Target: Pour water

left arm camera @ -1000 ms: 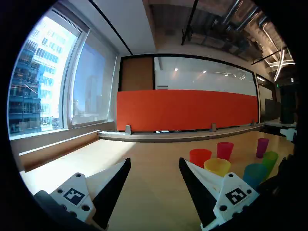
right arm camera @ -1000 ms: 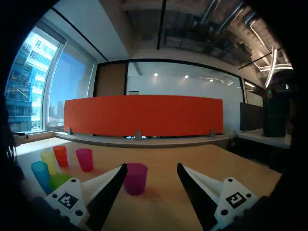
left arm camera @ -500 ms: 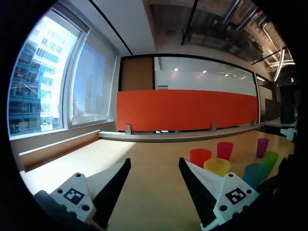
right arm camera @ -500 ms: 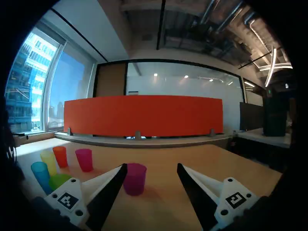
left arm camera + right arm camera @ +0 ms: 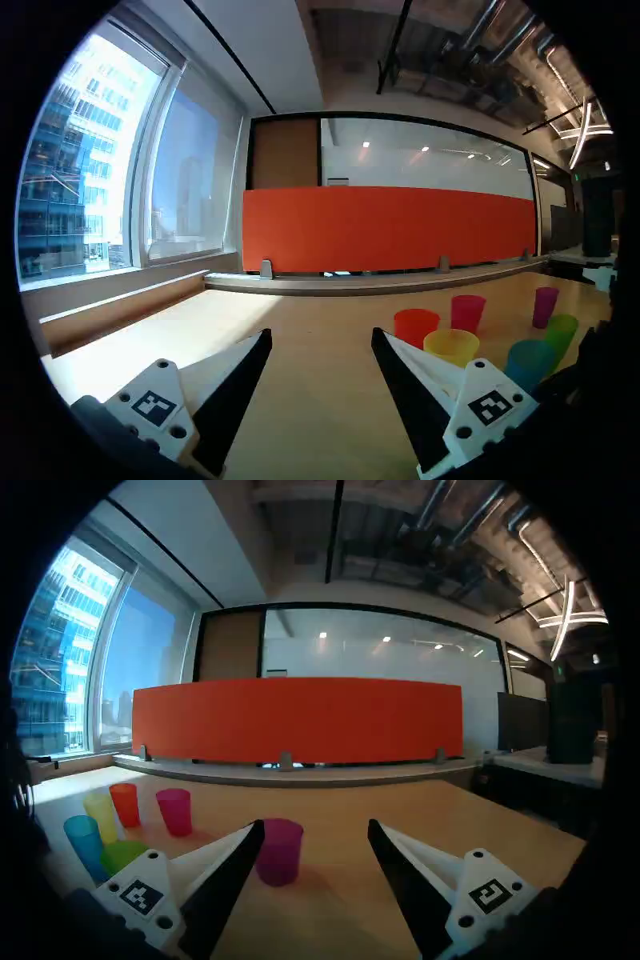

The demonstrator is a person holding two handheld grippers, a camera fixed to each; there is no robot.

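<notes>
Several coloured plastic cups stand on a light wooden table [image 5: 320,384]. In the left gripper view my left gripper [image 5: 322,340] is open over bare tabletop, with the red cup [image 5: 415,326], yellow cup [image 5: 450,346], pink cup [image 5: 467,311], blue cup [image 5: 529,362], green cup [image 5: 561,330] and purple cup [image 5: 546,306] off to its right. In the right gripper view my right gripper [image 5: 315,828] is open, and the purple cup [image 5: 278,850] stands upright just beyond its left finger. The pink cup [image 5: 174,810], red cup [image 5: 125,803], yellow cup [image 5: 101,815], blue cup [image 5: 84,842] and green cup [image 5: 126,854] cluster at the left.
An orange divider panel [image 5: 388,228] runs along the table's far edge [image 5: 298,720]. Large windows [image 5: 80,184] lie to the left. A dark desk with a dark object [image 5: 570,732] stands at the right.
The right gripper view has shifted very slightly, the purple cup sitting a touch higher. The left gripper has not moved.
</notes>
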